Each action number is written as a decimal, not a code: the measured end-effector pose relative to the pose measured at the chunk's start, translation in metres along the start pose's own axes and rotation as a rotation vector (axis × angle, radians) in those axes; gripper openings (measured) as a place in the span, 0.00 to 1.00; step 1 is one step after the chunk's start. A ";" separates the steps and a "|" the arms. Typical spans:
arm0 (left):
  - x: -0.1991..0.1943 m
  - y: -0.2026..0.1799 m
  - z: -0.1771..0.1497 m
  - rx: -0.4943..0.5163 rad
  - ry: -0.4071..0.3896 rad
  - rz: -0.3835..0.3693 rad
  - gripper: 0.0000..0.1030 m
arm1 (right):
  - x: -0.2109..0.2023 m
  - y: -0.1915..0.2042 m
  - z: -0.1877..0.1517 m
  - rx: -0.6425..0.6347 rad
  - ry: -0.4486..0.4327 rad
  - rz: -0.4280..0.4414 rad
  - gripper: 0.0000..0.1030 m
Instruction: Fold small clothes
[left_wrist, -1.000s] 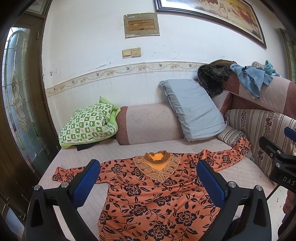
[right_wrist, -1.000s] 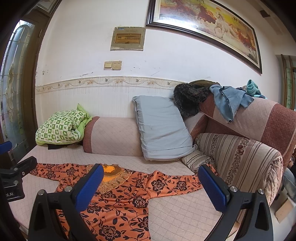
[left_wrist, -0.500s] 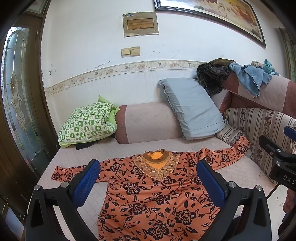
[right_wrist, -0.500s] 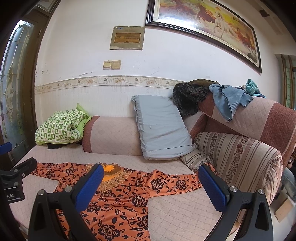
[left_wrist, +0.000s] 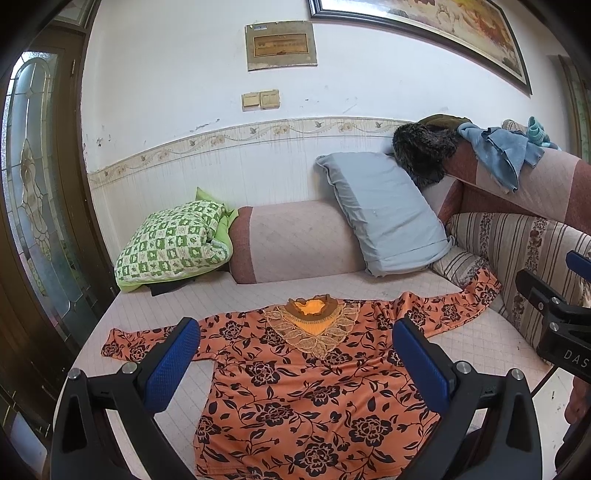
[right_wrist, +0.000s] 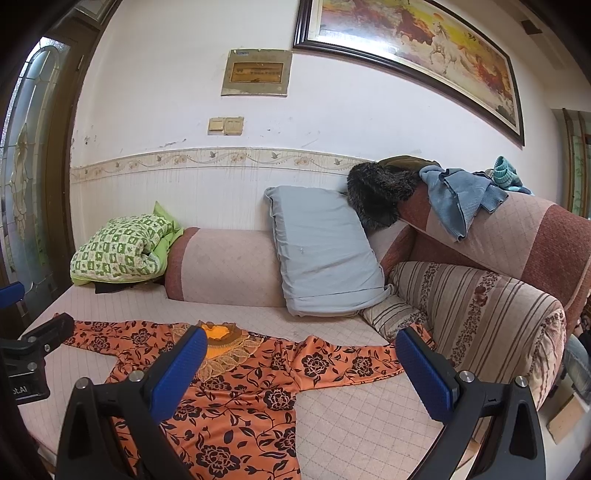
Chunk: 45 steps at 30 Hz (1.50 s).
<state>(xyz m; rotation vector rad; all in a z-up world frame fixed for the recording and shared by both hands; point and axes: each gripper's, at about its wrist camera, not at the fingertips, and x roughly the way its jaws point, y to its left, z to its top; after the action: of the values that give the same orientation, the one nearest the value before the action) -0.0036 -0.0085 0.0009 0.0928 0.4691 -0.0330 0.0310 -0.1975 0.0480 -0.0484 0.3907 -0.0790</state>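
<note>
We see a home living room: beyond the fingers stands a quilted sofa (right_wrist: 332, 325) with a grey pillow (right_wrist: 325, 254), a framed horse painting (right_wrist: 413, 48) hanging above, a glass-panelled door (left_wrist: 37, 206) to their left.

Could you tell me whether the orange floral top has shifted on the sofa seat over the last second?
No. The orange floral top lies spread flat as before, its collar at the same spot below the grey pillow; only tiny camera drift shows.

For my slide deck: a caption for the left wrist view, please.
Open left gripper poised above an orange floral top spread flat on the sofa bed.
</note>
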 end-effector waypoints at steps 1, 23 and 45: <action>0.000 0.000 0.000 0.001 0.000 0.000 1.00 | 0.000 0.000 0.000 -0.001 -0.001 -0.001 1.00; 0.005 -0.001 -0.005 0.007 0.019 -0.001 1.00 | 0.005 0.002 -0.001 -0.012 0.010 0.006 1.00; 0.009 0.026 -0.005 -0.040 0.008 0.116 1.00 | 0.011 0.015 -0.004 -0.036 0.023 0.035 1.00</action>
<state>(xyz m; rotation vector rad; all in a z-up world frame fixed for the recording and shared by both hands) 0.0039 0.0181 -0.0058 0.0807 0.4710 0.0903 0.0403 -0.1832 0.0389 -0.0763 0.4163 -0.0379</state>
